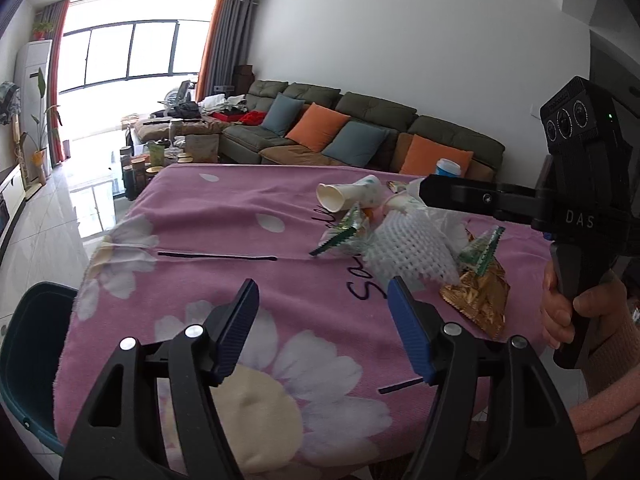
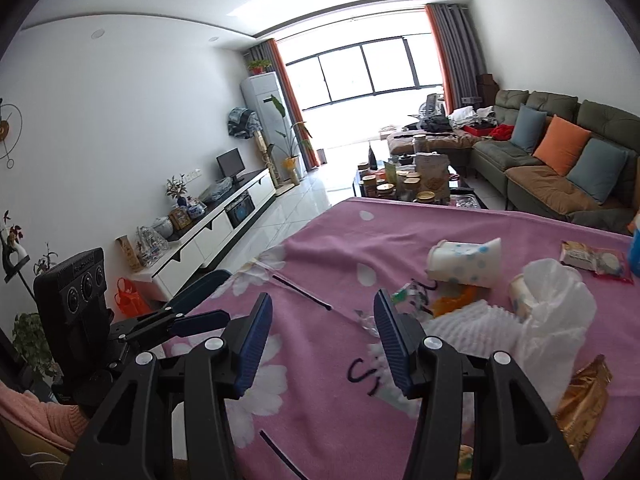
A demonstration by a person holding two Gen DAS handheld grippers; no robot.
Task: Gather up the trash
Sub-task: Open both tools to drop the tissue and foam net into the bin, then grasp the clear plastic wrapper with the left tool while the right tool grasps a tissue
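Fingers (image 2: 256, 344) of the right gripper (image 2: 322, 342) are spread wide with nothing between them, hovering above the pink flowered cloth over the counter (image 2: 320, 240); the left gripper (image 1: 324, 326) is spread and empty too, at the bottom of its own view.

The trash sits in one loose heap at the right of the right wrist view. Nearest the right-hand finger is a white foam net (image 2: 472, 320), with crumpled white plastic film (image 2: 556, 312) touching it on the right and a gold foil wrapper (image 2: 584, 396) at the lower right edge. Behind these lies a tipped paper cup (image 2: 464, 260) with blue dots, a second cup (image 2: 520, 292) half hidden by the film, a green-edged clear wrapper (image 2: 408, 294), and a sealed snack packet (image 2: 592, 260) at the far right. In the left wrist view the same heap is at centre right, and a dark teal bin (image 1: 36, 356) shows at the lower left, just off the counter's edge.

My judgement is that the step in hand is the first pick from the heap. The foam net looks the sensible start: it is closest, bulky and springy, so the fingers should straddle its middle and squeeze firmly enough to compress it. The film rests against it and may drag along, so lift slowly and watch for trailing pieces. Thin foil and flat wrappers will likely need a low, edge-on approach, and pressing into the soft cloth risks pinching fabric instead.
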